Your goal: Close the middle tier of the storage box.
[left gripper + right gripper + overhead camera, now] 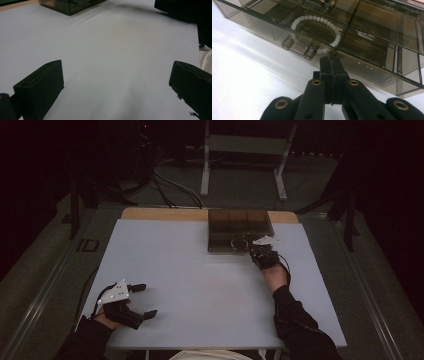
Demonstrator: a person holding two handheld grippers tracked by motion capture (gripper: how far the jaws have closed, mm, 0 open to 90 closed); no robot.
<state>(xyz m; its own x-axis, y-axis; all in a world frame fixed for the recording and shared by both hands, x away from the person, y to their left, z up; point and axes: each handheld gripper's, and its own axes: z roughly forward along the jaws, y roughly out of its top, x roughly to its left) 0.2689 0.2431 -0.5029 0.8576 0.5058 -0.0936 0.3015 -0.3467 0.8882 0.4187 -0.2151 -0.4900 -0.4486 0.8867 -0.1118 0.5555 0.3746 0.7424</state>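
So a white bead bracelet (315,30) can be seen lying inside the front drawer of the smoky see-through organizer box (240,230), which is parked at the table's (200,285) far edge, right of the middle. The right gripper (331,65) is held right up against that drawer front, beside its knob handle (299,47), jaws pressed flat together with nothing pinched. The left gripper (145,300) is parked at the near left corner, jaws spread wide. Looks like the bracelet's stowed; probably just the drawer left to be pushed fully in.
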